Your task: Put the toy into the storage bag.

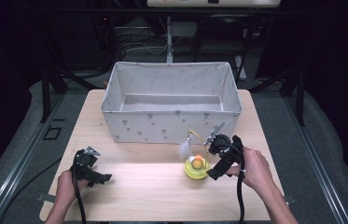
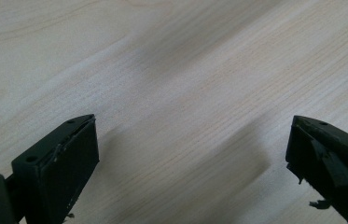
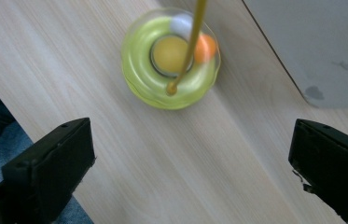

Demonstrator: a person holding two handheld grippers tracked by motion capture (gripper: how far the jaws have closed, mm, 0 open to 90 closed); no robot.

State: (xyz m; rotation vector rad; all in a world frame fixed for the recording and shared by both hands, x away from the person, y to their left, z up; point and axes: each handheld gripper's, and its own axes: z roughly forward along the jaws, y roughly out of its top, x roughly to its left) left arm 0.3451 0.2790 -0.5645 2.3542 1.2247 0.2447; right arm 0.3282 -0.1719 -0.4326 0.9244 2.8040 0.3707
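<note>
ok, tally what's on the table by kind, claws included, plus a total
Fabric storage bin: 1
Yellow-green ring toy with a wire wand and feather: 1
Hand-held claws: 2, left claw and right claw, both open
Total: 4

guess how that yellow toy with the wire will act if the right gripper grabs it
The toy looks like light plastic, so it should lift easily. Its round, glossy base may slip between the jaws. The thin wire rising from it, with a white tuft at its tip, will probably wobble and could make it tip if pushed.
</note>
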